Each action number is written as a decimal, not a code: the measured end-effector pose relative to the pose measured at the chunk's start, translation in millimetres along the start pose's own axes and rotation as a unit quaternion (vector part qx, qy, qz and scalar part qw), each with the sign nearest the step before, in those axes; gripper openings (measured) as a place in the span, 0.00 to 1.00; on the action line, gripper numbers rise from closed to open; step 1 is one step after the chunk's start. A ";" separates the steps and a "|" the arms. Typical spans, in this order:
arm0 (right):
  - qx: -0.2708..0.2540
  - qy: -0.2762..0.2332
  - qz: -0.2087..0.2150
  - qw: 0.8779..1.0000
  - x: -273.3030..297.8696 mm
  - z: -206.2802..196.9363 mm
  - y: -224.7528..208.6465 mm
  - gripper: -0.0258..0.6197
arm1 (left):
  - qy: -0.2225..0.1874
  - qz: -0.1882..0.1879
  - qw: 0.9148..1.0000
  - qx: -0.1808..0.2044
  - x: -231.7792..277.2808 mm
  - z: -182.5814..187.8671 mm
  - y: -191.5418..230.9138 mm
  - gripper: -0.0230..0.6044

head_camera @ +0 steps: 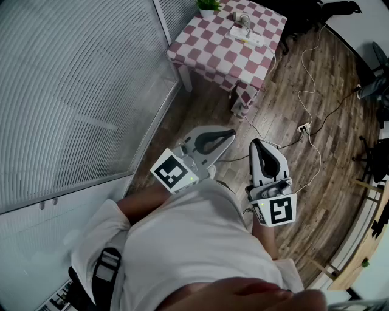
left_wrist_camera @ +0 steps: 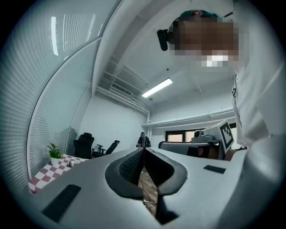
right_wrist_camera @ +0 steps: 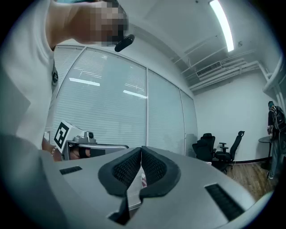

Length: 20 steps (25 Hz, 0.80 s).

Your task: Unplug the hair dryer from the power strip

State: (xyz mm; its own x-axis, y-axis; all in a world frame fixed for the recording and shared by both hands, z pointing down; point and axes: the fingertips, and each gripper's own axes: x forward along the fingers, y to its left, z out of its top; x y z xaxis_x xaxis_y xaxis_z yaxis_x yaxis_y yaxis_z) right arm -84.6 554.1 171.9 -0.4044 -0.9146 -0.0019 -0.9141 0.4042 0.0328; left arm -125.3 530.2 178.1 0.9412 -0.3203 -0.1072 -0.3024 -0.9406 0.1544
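Observation:
The power strip (head_camera: 248,36), a white bar, lies on a table with a red and white checked cloth (head_camera: 209,51) far ahead of me. Beside it rests the pale hair dryer (head_camera: 244,20). Both grippers are held close to the person's body, well short of the table. My left gripper (head_camera: 230,135) is shut with nothing between its pads, and its own view shows the jaws (left_wrist_camera: 144,150) meeting. My right gripper (head_camera: 258,144) is also shut and empty, with the pads (right_wrist_camera: 141,149) pressed together. In the left gripper view the table (left_wrist_camera: 44,175) shows small at the left.
A small potted plant (head_camera: 208,6) stands on the table's far corner. A glass wall with blinds (head_camera: 73,91) runs along the left. Thin cables and a white socket (head_camera: 304,127) lie on the wooden floor to the right. Office chairs (right_wrist_camera: 223,150) stand at the back.

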 end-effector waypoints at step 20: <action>0.029 -0.022 0.008 0.999 -21.1 3.0 -7.7 0.09 | 0.002 -0.001 1.000 0.002 7.0 -1.6 -20.8 0.09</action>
State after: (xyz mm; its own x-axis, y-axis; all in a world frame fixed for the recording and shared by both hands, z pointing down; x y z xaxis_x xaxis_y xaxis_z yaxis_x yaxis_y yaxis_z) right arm -69.1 570.3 168.7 -0.4195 -0.9066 -0.0450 -0.9068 0.4208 -0.0240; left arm -112.1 547.7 175.7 0.9426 -0.3175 -0.1037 -0.3008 -0.9418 0.1499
